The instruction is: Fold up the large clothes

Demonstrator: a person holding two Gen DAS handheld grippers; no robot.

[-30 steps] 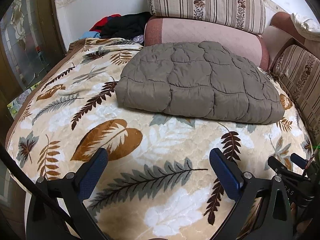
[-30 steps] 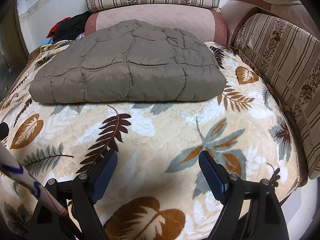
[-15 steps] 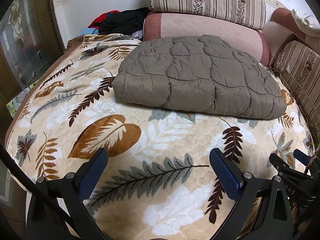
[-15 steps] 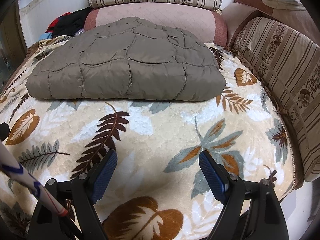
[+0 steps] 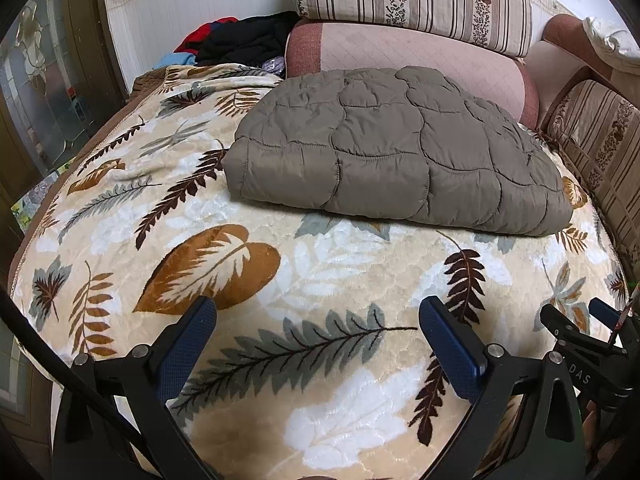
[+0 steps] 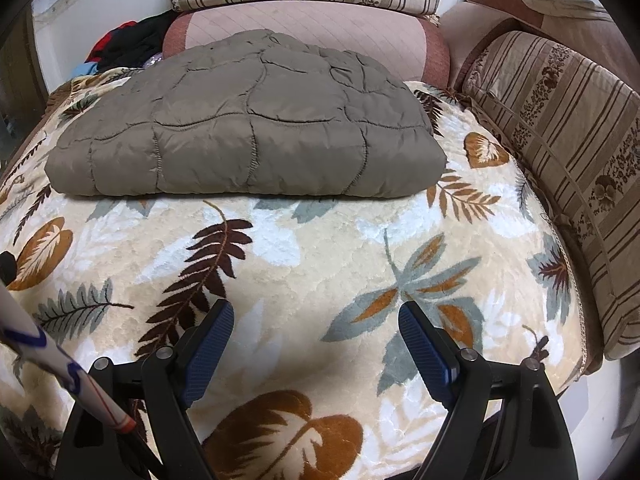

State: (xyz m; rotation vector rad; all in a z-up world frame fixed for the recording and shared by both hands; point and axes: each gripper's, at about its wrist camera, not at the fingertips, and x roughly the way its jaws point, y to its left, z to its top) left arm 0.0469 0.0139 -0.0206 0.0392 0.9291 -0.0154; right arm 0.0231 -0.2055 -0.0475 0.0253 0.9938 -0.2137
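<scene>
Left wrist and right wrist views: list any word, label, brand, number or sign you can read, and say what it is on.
"DAS": white letters on the black frame of the right gripper, seen at the right edge of the left wrist view; the letters may be part of a longer word that is cut off.
White stick with blue and red marks, right wrist view: no letters can be made out.
Jacket, blanket and striped cushions: no text.

Letters "DAS" on black frame of right tool (image 5: 596, 322), edge of left-wrist view

Clothes pile (image 5: 244, 42) partly hidden behind pink bolster (image 5: 404, 50)
</scene>
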